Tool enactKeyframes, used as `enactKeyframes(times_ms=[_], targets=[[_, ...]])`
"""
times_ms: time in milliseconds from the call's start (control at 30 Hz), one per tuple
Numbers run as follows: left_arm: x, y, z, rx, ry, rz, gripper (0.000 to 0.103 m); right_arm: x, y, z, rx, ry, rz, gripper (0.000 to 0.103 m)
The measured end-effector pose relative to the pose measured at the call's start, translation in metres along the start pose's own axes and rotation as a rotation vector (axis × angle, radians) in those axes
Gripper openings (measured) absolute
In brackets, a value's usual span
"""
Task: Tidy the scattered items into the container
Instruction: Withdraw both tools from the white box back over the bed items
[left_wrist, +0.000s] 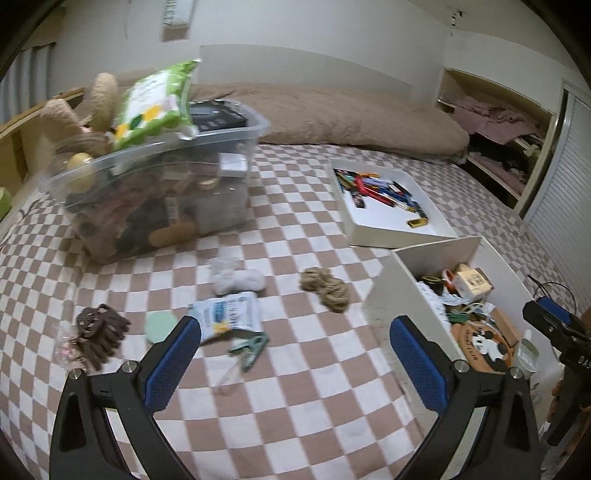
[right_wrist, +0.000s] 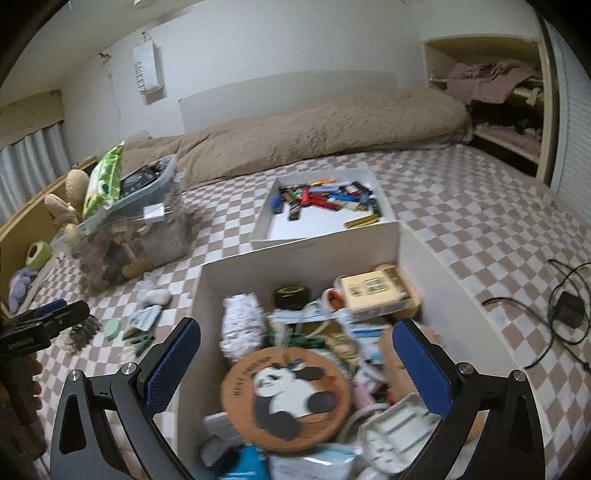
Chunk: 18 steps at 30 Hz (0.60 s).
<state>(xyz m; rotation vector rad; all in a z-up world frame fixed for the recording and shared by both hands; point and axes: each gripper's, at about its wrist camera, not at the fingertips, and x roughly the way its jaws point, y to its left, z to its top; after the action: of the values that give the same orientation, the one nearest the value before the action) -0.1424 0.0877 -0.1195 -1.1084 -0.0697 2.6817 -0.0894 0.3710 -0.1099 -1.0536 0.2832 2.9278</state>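
Scattered on the checkered bedspread in the left wrist view lie a white cloth bundle (left_wrist: 236, 278), a twine bundle (left_wrist: 325, 290), a blue-white packet (left_wrist: 227, 314), a green clip (left_wrist: 249, 349), a mint round pad (left_wrist: 160, 325) and brown hair ties (left_wrist: 101, 332). My left gripper (left_wrist: 295, 328) hovers open above them, nothing between its fingers. The white box (left_wrist: 439, 258) stands to its right, holding mixed items. My right gripper (right_wrist: 295, 332) hangs open over that box (right_wrist: 295, 258), above a panda coaster (right_wrist: 286, 395), a white scrubber (right_wrist: 242, 325) and a cream carton (right_wrist: 373, 291).
A clear plastic bin (left_wrist: 159, 177), stuffed and topped by a green packet (left_wrist: 159, 103), sits far left. A shallow white tray of pens (left_wrist: 388, 206) lies behind the box. A beige duvet (right_wrist: 314, 136) runs along the back. A charger with cable (right_wrist: 565, 314) lies right of the box.
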Motion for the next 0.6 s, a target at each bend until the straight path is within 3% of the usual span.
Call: enactKeyframes(times_ms=[367,600], targets=[[-0.019,0.057,-0.011,-0.065,-0.041,0.066,0.103,0.009,0.06,-0.007,-0.075,0.0,0.096,0.103],[-0.026,0.087,-0.019,-0.101,-0.068,0.103,0.103,0.008,0.077,-0.006,-0.063,-0.032,0.138,0.103]])
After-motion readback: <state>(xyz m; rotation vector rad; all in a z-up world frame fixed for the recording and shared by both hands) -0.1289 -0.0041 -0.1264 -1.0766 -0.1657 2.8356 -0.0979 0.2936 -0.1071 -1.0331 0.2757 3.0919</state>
